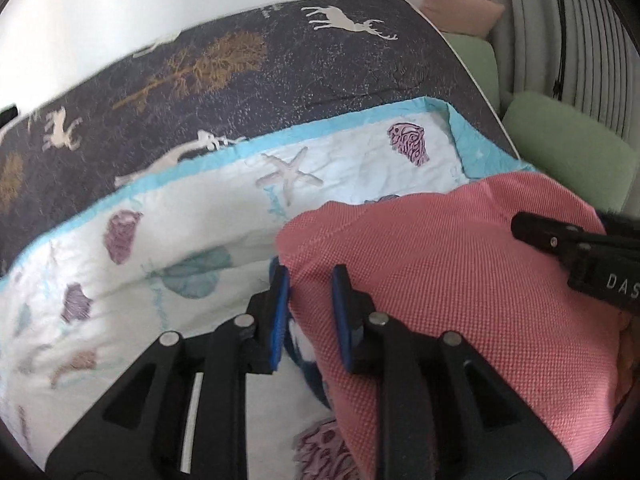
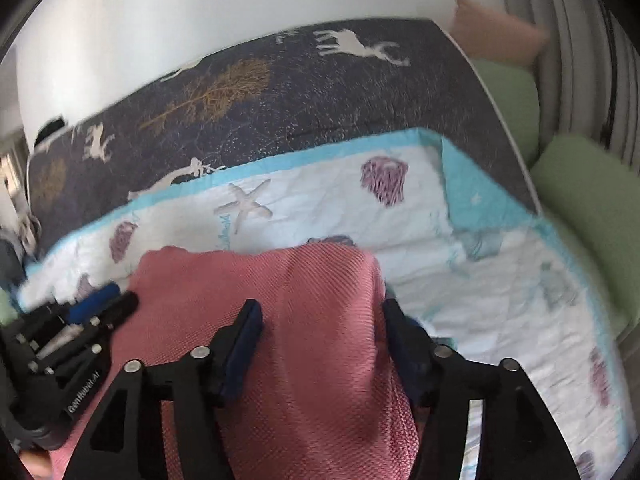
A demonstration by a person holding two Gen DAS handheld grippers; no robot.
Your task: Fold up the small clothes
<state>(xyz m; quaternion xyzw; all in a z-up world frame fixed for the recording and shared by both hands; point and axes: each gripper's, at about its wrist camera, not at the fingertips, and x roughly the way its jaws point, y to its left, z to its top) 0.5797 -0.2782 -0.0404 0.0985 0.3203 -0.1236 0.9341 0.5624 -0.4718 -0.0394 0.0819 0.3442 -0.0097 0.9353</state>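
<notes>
Right wrist view: the pink woven cloth lies between the wide open right tongs; the left tongs stand slightly open at its edge, not pinching it.

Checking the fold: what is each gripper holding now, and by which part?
Right gripper: nothing, jaws open astride the pink garment. Left gripper: the garment's edge sits between its pads; grip unclear.

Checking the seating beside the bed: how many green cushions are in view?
2: one green cushion further back under the pink pillow, another nearer, both right of the bed. More may be hidden.
</notes>
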